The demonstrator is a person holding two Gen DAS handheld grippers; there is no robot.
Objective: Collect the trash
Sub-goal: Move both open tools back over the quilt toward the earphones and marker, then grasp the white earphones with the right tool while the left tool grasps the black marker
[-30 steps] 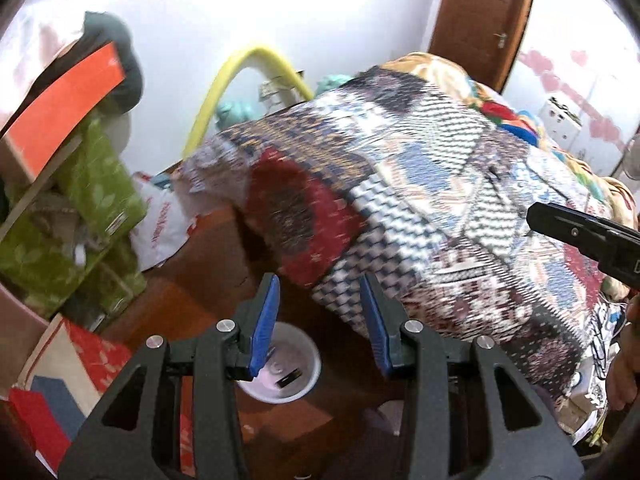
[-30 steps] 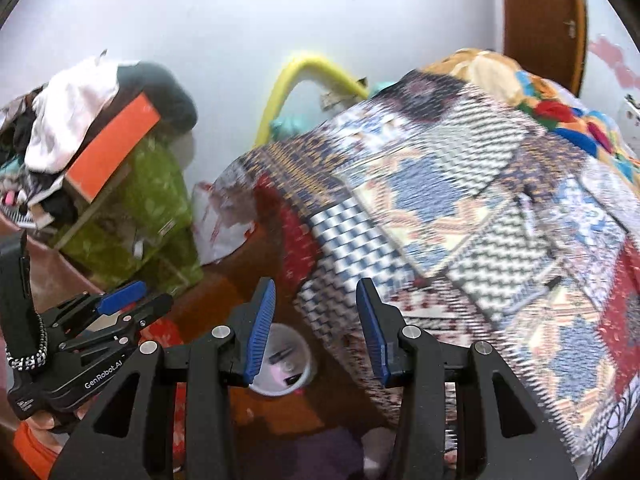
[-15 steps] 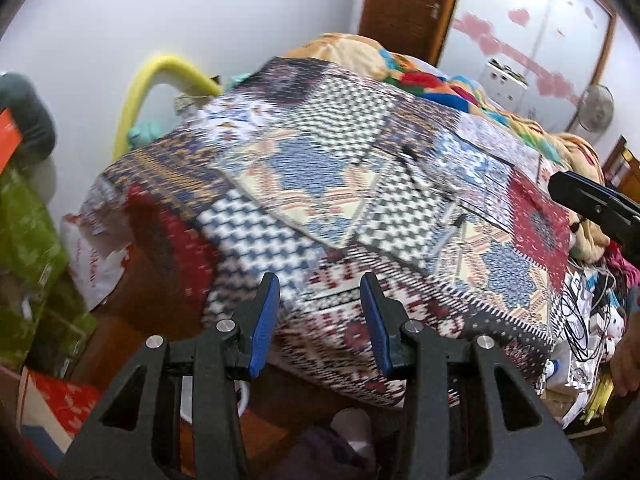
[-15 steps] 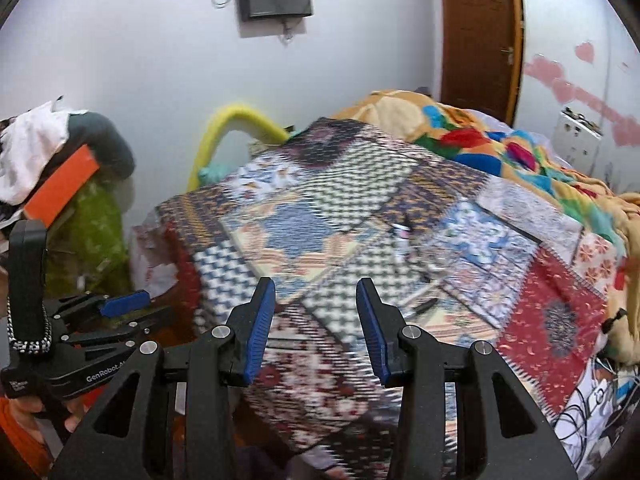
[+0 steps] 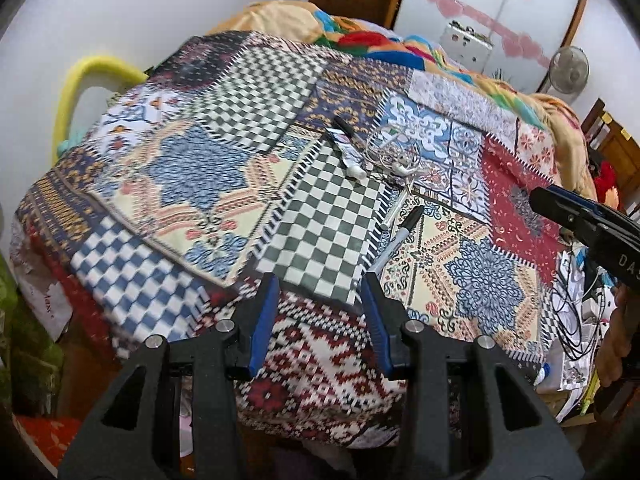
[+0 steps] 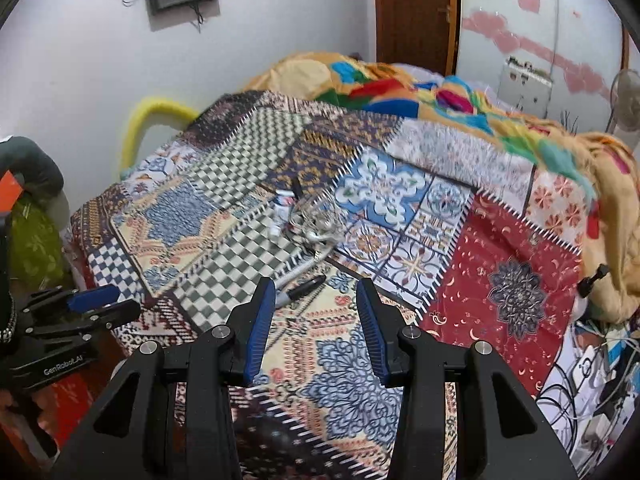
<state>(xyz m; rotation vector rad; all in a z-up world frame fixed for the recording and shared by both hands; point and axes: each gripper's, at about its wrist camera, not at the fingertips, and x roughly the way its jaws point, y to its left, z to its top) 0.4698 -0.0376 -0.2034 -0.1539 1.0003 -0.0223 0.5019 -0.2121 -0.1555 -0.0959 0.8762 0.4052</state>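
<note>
Both sets of jaws stand released and hold nothing: the left gripper [image 5: 320, 312] hangs over the near edge of the bed, its blue pads spread above the green-and-white checked patch, and the right gripper [image 6: 316, 320] hovers just beside it, aimed at the same stretch of patchwork bedspread [image 5: 192, 160]. Nearest the jaws lies a black marker [image 6: 302, 290], with a slim white pen-like stick [image 6: 296, 272] just beyond it. Farther up the bed lie a small squeezed tube with a white cap [image 5: 347, 153], a dark pen [image 5: 345, 125] beside it, and a tangle of white earphone cable [image 5: 394, 152] touching the tube's far side. These small things on the bedspread look like what is to be collected; no bin shows in either current view. The risks come mostly from the soft cover: a pinch that goes too deep would likely catch cloth along with the marker, and the round barrel could roll away as the pads close. Reaching for the tube, a jaw could snag the cable loops and drag the whole tangle along. With both grippers so near each other, they could also collide over the same item.
</note>
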